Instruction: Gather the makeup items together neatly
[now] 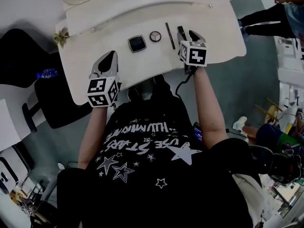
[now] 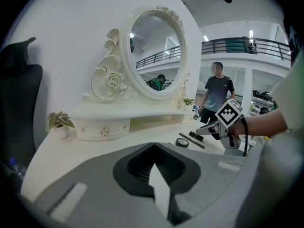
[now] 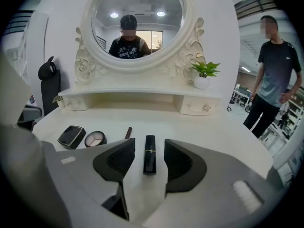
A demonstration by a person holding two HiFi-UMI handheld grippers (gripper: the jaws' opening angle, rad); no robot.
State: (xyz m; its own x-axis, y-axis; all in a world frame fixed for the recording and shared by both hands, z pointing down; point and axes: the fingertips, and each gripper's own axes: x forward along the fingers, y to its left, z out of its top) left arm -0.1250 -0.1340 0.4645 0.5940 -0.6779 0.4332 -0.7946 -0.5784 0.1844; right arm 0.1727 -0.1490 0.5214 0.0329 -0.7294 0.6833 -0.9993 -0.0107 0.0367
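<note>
In the head view, both arms reach straight out over the white counter (image 1: 218,32). The left gripper (image 1: 109,57) is low over the near left corner, well apart from the makeup. The right gripper (image 1: 189,36) is out past the near edge, toward the right side. A square black case (image 1: 137,43), a round case (image 1: 155,36) and a thin pencil (image 1: 170,35) lie in a row from left to right, and the pencil is just beside the right gripper. From up here it is hard to tell what sits between the right jaws.

The left gripper view shows the left gripper (image 2: 153,148) with its jaws together and nothing in them. It points across the counter at a big oval mirror (image 2: 154,51) by the far edge. A small plant (image 2: 59,122) stands at the far left corner. Off to the right, the hand holds the right gripper (image 2: 223,125) low over the counter, with the round case (image 2: 182,142) and the pencil (image 2: 192,140) just beside it. A person (image 2: 217,91) stands far behind.

The right gripper view shows what the other two do not. The right gripper (image 3: 149,146) has its jaws apart, and a black lipstick (image 3: 149,165) lies flat on the counter between them. It points away toward the mirror (image 3: 137,20) and touches neither jaw. To the left lie the pencil (image 3: 128,132), then the round case (image 3: 95,138), then the square case (image 3: 71,137). A second plant (image 3: 203,75) stands on the shelf under the mirror.
</note>
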